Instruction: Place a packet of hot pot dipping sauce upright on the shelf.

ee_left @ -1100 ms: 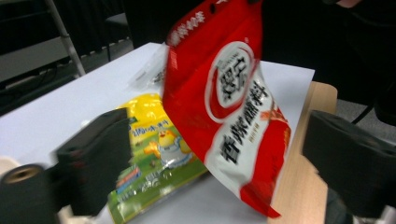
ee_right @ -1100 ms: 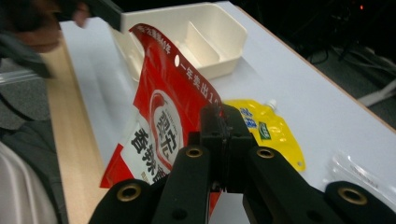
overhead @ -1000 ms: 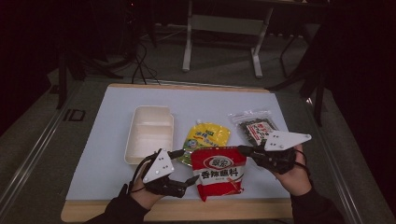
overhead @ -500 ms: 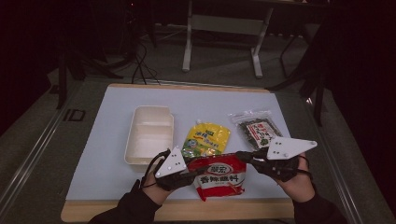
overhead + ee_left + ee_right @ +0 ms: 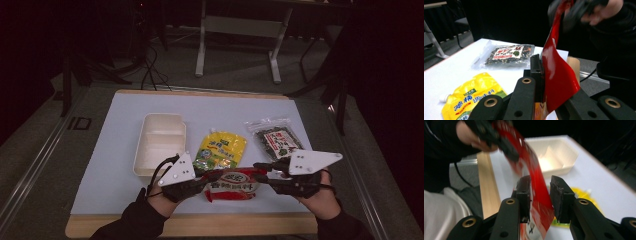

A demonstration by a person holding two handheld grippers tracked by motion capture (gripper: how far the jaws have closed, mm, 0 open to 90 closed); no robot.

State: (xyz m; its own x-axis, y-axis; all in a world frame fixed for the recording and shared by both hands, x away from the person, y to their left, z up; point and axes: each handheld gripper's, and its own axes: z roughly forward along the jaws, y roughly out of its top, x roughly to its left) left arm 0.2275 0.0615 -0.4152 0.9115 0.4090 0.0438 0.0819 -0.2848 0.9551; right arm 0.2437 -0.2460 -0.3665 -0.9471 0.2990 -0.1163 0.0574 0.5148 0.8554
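This looks like a lab or recording studio set up for data collection. A pale mat [image 5: 125,150] covers a wooden-edged surface [image 5: 200,227] standing on grey carpet, with dark curtained surroundings, loose cables [image 5: 150,70] on the floor and the white metal legs of another stand [image 5: 202,45] behind.

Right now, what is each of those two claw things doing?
Left gripper: fingers just closed, shut on the red packet.
Right gripper: fingers just opening, packet between them, gap on one side.
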